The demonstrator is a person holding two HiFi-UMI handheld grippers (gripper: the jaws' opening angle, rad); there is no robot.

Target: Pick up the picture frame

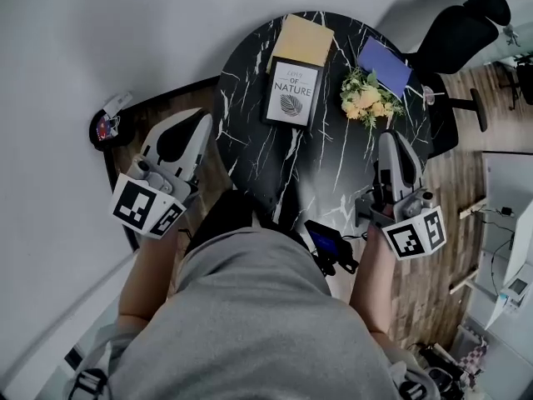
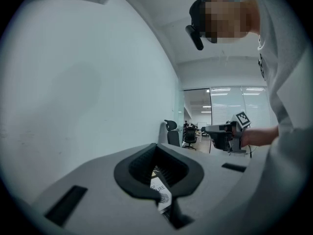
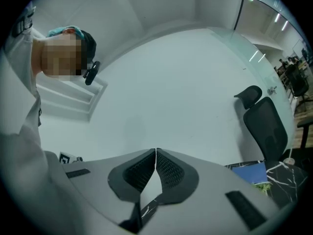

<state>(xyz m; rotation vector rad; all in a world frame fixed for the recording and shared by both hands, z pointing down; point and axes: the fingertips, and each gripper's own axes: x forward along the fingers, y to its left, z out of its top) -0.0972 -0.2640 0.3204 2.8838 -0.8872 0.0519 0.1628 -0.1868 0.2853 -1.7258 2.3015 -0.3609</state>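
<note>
The picture frame (image 1: pixel 291 92) lies flat on the round black marble table (image 1: pixel 333 173), a black frame around a white print with a leaf. A strip of the picture frame (image 2: pixel 160 192) shows through the jaw hollow in the left gripper view. My left gripper (image 1: pixel 200 122) hovers off the table's left edge, near side of the frame, jaws together and empty. My right gripper (image 1: pixel 391 138) hangs over the table's right part, below the flowers, shut on nothing. Both grippers' tips meet in their own views: the left gripper (image 2: pixel 156 146) and the right gripper (image 3: pixel 156 151).
Behind the frame lies a yellow pad (image 1: pixel 301 40); a blue notebook (image 1: pixel 383 65) and a yellow flower bunch (image 1: pixel 366 98) sit to its right. A black office chair (image 1: pixel 462 36) stands past the table's right side. A white wall runs along the left.
</note>
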